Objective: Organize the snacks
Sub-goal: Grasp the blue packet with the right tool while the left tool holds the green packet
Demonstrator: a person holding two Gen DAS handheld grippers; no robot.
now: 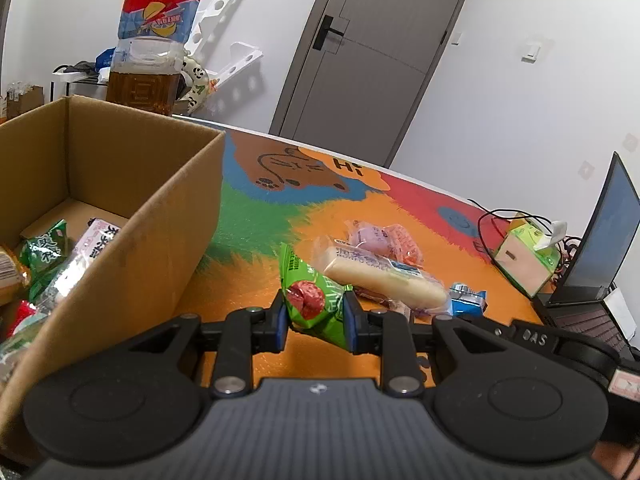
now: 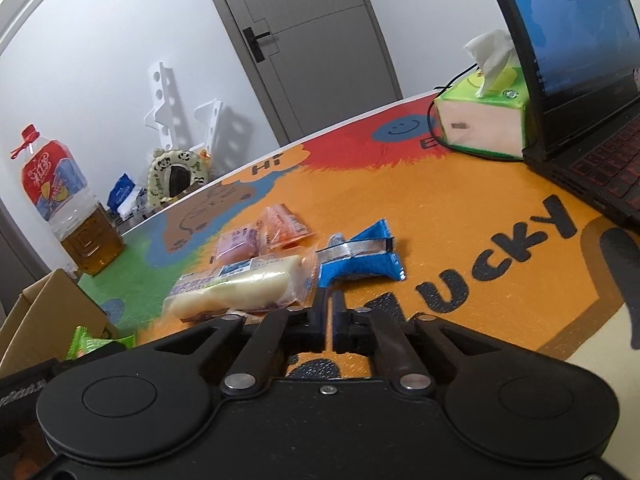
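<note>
Cardboard box [image 1: 120, 216], perhaps five snack packets [image 1: 44, 256]

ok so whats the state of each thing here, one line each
left gripper: shut on the green snack packet, lifted off the mat
right gripper: nearly shut, nothing between its fingers
cardboard box: open, several snacks inside
ice tea bottle: upright, partly full
laptop: open, screen lit
tissue box: open, tissue sticking out
door: closed

Black plastic tongs [image 1: 316, 320], blue-padded fingers [image 1: 281, 326], silver pivot screws, ribbed grey housing.
</note>
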